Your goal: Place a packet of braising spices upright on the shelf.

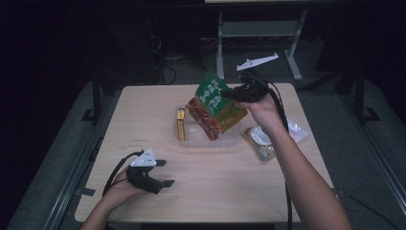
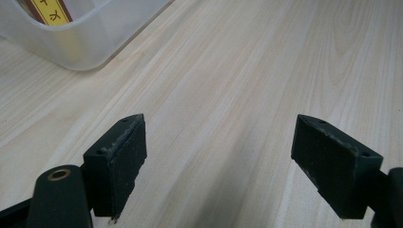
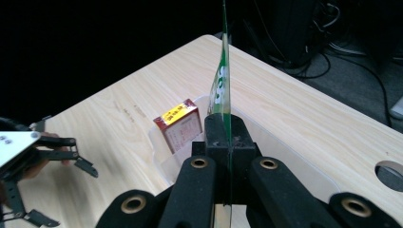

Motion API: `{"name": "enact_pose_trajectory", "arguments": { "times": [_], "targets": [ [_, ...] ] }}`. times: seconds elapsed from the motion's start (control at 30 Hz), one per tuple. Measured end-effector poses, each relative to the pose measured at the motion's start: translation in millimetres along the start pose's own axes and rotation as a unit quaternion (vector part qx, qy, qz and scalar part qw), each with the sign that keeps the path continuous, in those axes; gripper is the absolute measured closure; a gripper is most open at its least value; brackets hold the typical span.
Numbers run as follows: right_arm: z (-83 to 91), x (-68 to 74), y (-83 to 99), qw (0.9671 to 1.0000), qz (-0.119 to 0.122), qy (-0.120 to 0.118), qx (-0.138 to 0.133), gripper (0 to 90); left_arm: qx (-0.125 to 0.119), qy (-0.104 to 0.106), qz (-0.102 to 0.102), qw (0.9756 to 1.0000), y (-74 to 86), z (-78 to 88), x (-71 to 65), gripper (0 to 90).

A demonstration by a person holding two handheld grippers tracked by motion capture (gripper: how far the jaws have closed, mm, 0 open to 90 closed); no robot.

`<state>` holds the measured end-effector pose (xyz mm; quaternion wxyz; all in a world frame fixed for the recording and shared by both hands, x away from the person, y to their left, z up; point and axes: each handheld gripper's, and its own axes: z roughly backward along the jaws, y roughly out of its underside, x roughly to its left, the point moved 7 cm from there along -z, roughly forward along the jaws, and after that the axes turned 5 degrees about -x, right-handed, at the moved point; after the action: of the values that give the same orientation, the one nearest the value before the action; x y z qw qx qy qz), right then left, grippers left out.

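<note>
The right tongs (image 1: 229,94) are clamped on the edge of a flat green-and-red printed foil pouch (image 1: 215,104), hanging tilted over the clear plastic tub (image 1: 230,140) holding a yellow-topped red box (image 1: 181,123). Lower it beside the box before releasing. The left tongs (image 1: 164,173) rest apart on the pale wooden table (image 1: 230,191).
</note>
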<state>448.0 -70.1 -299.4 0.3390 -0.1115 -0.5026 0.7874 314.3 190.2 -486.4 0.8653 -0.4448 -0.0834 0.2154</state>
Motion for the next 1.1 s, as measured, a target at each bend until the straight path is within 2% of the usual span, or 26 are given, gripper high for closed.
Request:
{"name": "enact_pose_trajectory", "arguments": {
  "times": [0.2,0.4,0.87,1.1],
  "targets": [
    [-9.3,-3.9,0.9,0.9997,-0.013,0.015,0.010,90.0,0.001,0.004,-0.002,1.0000,-0.2,-1.1,-2.1,18.7],
    [-20.6,-6.5,3.5,0.9992,-0.016,0.027,0.023,90.0,0.006,0.006,-0.005,1.0000,0.7,-1.4,-2.6,18.7],
    [-38.6,-6.2,7.2,0.9986,-0.015,0.031,0.040,90.0,0.010,0.010,-0.006,0.9999,1.6,-3.3,-4.4,18.6],
    [-46.2,-4.7,4.5,0.9979,-0.003,0.034,0.055,90.0,0.015,0.012,-0.009,0.9998,2.2,-5.0,-5.6,18.6]
  ]
}}
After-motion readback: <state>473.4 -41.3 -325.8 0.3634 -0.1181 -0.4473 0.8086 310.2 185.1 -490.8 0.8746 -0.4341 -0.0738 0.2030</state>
